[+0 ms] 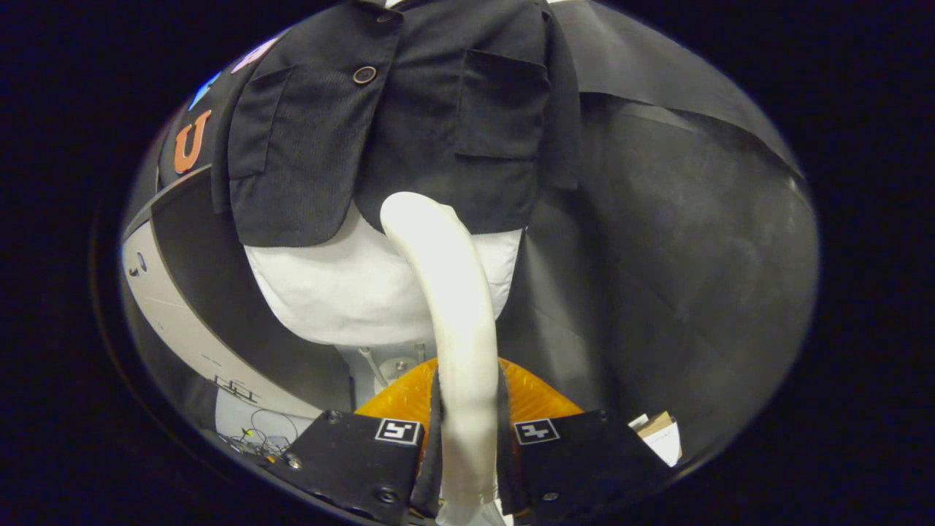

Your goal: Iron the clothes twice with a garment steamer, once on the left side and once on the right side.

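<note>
Steamer head at the jacket hem

The gripper, fingers clamped on the curved white plastic garment steamer, meets the far dark corduroy jacket; glide slowly, staying touching.

The gripper points forward and slightly upward, both fingers pressed (one per side) against the steamer handle.

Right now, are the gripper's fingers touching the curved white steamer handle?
Touching: the gripper view shows both fingers pressed against the curved white steamer handle between them.
</note>
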Available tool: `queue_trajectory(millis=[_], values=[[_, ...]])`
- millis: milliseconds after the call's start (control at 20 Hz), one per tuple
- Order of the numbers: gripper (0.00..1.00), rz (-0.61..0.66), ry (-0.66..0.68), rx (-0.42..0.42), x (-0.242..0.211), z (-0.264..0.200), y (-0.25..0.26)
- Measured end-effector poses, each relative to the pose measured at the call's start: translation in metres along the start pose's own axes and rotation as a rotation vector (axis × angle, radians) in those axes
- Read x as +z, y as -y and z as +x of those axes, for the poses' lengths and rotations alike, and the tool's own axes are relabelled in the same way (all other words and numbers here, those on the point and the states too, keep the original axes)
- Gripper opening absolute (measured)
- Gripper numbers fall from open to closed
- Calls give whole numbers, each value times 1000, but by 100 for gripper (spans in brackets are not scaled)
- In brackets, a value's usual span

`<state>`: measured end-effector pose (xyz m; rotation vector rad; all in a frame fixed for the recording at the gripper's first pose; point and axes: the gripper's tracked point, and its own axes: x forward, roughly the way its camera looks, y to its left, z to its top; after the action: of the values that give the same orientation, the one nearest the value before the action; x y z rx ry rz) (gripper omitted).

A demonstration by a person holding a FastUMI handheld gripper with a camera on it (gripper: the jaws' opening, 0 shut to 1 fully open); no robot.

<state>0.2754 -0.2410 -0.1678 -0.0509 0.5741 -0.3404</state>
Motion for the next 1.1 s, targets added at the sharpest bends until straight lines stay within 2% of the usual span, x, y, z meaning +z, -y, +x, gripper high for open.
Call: queue_trajectory(millis=[250,550,1100], values=[[33,24,45,-4,0,-41,2],[33,95,142,-60,-1,-128,-18],[33,169,344,-50,-6,-337,-72]])
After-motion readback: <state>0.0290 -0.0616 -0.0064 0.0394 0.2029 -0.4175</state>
